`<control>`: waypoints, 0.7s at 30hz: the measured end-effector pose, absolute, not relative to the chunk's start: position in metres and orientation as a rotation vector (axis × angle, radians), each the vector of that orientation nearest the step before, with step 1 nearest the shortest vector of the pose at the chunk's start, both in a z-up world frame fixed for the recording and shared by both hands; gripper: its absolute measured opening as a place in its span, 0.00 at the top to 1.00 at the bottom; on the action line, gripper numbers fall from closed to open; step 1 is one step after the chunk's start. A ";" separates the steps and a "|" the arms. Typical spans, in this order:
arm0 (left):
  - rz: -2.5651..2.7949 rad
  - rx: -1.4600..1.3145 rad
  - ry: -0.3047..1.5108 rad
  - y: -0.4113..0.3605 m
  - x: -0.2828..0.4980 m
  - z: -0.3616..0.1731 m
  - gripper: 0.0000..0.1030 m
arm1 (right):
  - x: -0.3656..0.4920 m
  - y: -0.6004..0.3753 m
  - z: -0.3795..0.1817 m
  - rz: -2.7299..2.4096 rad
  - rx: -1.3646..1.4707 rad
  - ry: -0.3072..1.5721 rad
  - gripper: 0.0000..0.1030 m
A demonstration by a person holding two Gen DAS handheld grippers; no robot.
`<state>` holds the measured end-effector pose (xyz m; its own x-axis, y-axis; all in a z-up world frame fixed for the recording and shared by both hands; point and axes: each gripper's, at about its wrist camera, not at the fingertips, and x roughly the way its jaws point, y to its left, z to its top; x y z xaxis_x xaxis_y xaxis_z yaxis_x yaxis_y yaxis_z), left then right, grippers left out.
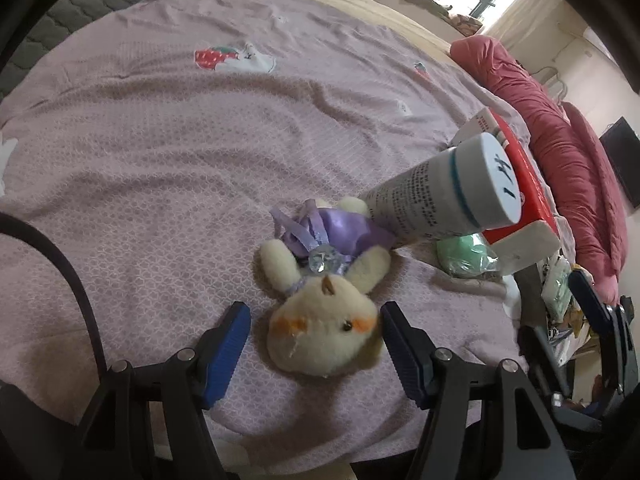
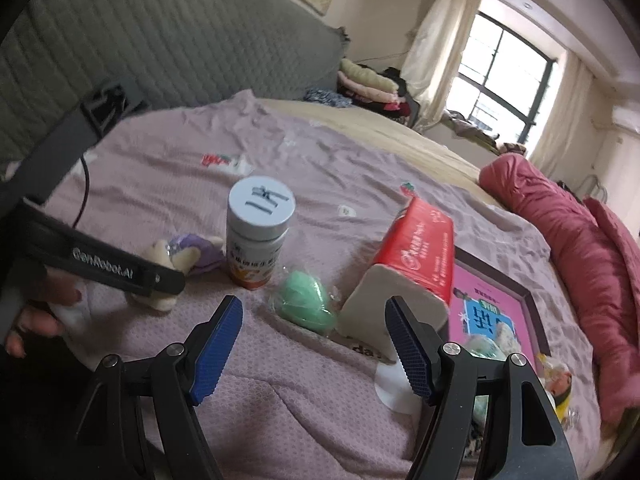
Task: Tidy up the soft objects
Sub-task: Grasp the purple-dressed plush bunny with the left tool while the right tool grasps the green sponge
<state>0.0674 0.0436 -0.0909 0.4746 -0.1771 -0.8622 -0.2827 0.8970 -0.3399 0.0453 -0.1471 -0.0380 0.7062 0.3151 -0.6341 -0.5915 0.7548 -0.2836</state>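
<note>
A cream plush bunny (image 1: pixel 320 320) in a purple satin dress lies on the pink bedspread (image 1: pixel 180 152). My left gripper (image 1: pixel 314 320) hangs open over it, one blue pad on each side of its head, not touching. In the right wrist view the bunny (image 2: pixel 180 256) lies behind the left gripper's black body. My right gripper (image 2: pixel 314 316) is open above the bedspread (image 2: pixel 300 400), close in front of a green soft thing in clear wrap (image 2: pixel 306 302) and the end of a red tissue pack (image 2: pixel 408 264). Nothing is between its pads.
A white pill bottle (image 2: pixel 258 232) with a marked lid stands between the bunny and the green thing. A pink framed picture (image 2: pixel 492 308) lies right of the tissue pack. A red quilt roll (image 2: pixel 568 248) lines the bed's right side. A grey padded headboard (image 2: pixel 160 40) is behind.
</note>
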 end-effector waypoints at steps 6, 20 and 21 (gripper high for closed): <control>0.041 -0.472 1.066 0.045 0.069 -0.096 0.35 | 0.059 -0.125 -0.064 0.545 -0.625 0.582 0.27; 0.022 -0.434 1.055 0.040 0.073 -0.101 0.35 | 0.097 -0.100 -0.092 0.552 -0.621 0.647 0.42; 0.022 -0.433 1.054 0.040 0.073 -0.101 0.36 | 0.100 -0.100 -0.094 0.550 -0.615 0.660 0.43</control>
